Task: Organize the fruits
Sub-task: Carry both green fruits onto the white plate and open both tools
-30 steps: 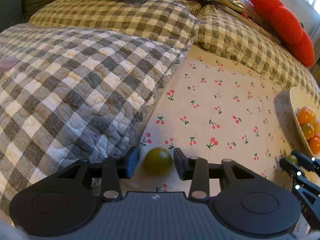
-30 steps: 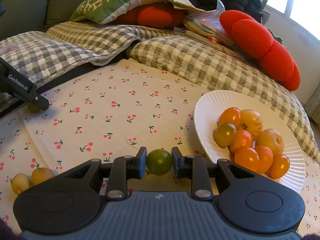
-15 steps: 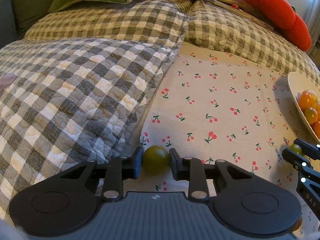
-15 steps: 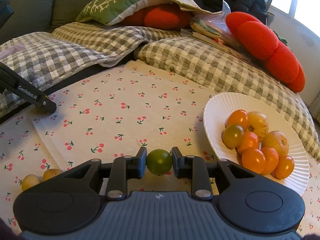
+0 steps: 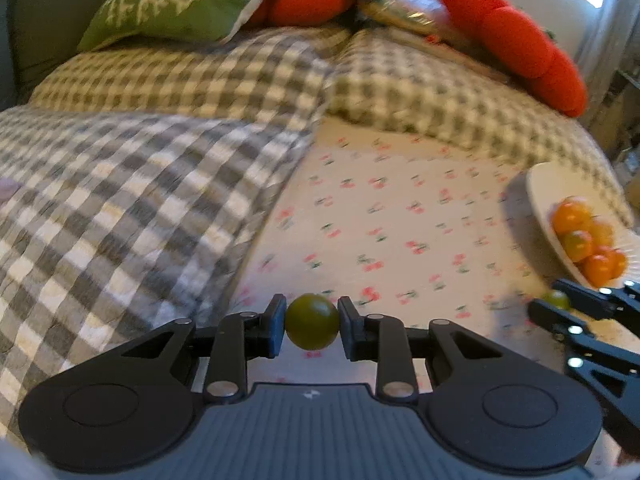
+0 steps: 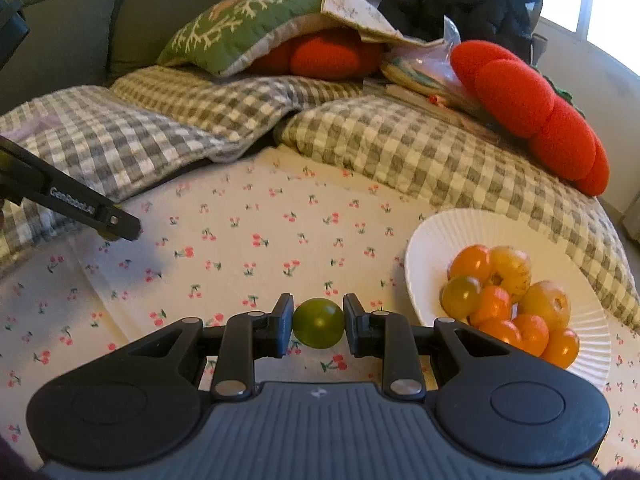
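Note:
My left gripper [image 5: 312, 326] is shut on a green tomato [image 5: 312, 322] and holds it above the cherry-print cloth [image 5: 400, 216]. My right gripper [image 6: 318, 324] is shut on another green tomato [image 6: 318, 323] just left of the white paper plate [image 6: 436, 232]. The plate holds several orange and yellow tomatoes [image 6: 508, 300]. In the left wrist view the plate [image 5: 540, 188] is at the far right, and the right gripper [image 5: 560, 304] shows below it with its green tomato. The left gripper's finger [image 6: 80, 210] shows at the left of the right wrist view.
Checked quilts [image 5: 120, 184] and cushions [image 6: 400, 148] ring the cloth on the left and back. Red plush cushions [image 6: 536, 104] and a green pillow [image 6: 248, 28] lie behind, with a bag and papers.
My left gripper closed on its green tomato and lifted it off the cloth. My right gripper kept its tomato and rose slightly, moving toward the plate.

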The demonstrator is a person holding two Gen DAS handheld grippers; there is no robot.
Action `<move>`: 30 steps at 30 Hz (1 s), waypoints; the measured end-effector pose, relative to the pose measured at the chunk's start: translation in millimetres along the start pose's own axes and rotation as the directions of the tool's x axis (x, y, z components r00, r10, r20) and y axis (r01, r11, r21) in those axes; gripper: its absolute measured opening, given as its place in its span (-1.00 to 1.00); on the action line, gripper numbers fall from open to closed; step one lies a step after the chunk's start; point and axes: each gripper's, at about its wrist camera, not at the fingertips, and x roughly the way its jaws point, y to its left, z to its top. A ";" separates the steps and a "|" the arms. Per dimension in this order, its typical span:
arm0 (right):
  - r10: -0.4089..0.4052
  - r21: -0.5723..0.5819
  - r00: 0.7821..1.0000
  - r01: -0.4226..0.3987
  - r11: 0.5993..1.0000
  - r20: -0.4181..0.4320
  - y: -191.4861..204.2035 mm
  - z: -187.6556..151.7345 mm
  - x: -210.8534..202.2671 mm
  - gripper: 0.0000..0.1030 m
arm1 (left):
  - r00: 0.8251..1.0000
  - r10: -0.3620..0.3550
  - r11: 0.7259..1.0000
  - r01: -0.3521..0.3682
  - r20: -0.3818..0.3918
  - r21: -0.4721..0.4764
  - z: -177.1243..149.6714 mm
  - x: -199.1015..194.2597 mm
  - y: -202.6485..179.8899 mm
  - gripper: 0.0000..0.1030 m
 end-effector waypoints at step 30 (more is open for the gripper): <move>-0.027 0.231 0.989 -0.007 0.973 0.145 -70.0 32.4 -58.3 -0.53 | 0.974 -0.217 0.974 0.220 0.065 -0.053 1.7 -21.7 -30.6 -0.65</move>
